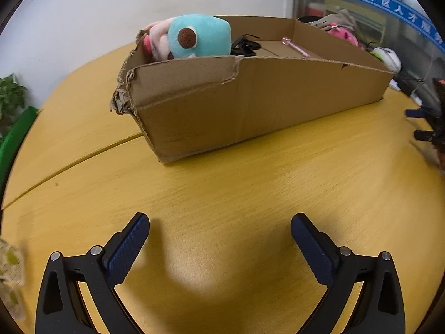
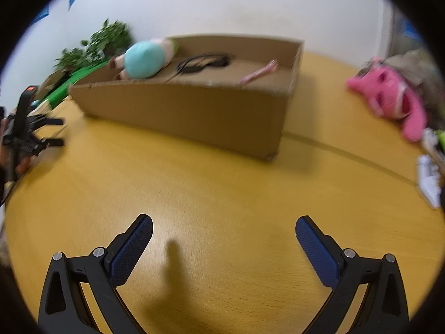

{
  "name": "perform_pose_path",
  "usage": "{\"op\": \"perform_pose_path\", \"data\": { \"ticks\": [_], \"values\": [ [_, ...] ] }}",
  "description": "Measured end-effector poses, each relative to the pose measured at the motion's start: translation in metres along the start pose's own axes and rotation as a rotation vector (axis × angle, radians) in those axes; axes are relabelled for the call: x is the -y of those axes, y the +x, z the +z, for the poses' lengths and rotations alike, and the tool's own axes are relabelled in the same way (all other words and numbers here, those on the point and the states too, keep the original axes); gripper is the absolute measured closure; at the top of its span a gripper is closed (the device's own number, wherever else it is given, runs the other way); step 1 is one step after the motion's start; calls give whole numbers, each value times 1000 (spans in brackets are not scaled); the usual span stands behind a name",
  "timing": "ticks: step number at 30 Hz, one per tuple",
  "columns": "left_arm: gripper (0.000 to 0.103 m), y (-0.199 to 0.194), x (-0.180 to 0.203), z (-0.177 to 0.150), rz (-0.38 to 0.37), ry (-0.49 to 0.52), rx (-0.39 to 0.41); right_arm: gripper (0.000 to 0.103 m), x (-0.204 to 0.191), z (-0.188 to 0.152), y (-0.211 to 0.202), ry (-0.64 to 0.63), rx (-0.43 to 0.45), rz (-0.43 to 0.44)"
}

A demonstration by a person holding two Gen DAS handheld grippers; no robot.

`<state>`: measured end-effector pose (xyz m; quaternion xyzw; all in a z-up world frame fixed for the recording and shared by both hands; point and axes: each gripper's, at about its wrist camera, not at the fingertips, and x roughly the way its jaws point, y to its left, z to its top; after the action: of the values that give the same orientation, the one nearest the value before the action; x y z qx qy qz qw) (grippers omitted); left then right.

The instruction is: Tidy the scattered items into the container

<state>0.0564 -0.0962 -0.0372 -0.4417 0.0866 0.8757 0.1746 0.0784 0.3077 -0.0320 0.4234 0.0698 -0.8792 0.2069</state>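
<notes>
**Listener:** What do your two cameras show?

**Operator:** I see a yellow wooden table with a shallow cardboard box standing on it, one corner torn and crumpled. Both my grippers hang over bare tabletop in front of the box, angled downward.

**Listener:** Are the claws holding anything?

**Operator:** No. My left gripper has its blue-padded fingers spread wide with only wood between them. My right gripper is the same, spread wide and empty.

**Listener:** What is inside the box?

**Operator:** A turquoise plush toy lies at the torn end, against something soft and pink. Beside it is a black coiled cable, and further along a pink pen rests on the box floor.

**Listener:** And outside it?

**Operator:** In the right wrist view, a pink soft item lies on the table well apart from the box, to its right. That view is blurred, so I cannot tell what it is.
</notes>
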Motion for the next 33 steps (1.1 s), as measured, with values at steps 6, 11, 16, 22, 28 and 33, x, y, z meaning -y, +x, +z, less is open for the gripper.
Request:
{"op": "perform_pose_path", "data": {
  "ticks": [6, 11, 16, 22, 28, 33],
  "values": [
    [0, 10, -16, 11, -46, 52, 3, 0, 1, 6, 14, -120, -59, 26],
    [0, 14, -22, 20, -63, 72, -2, 0, 17, 11, 15, -171, -65, 69],
    [0, 16, -20, 20, -61, 74, -1, 0, 20, 10, 15, -172, -64, 66],
    [0, 15, -20, 19, -62, 74, -1, 0, 19, 10, 16, -172, -63, 66],
    [0, 15, -21, 19, -62, 73, -1, 0, 19, 10, 16, -172, -62, 66],
    [0, 17, -20, 20, -68, 72, -6, 0, 24, 10, 19, -168, -73, 72]
  ]
}}
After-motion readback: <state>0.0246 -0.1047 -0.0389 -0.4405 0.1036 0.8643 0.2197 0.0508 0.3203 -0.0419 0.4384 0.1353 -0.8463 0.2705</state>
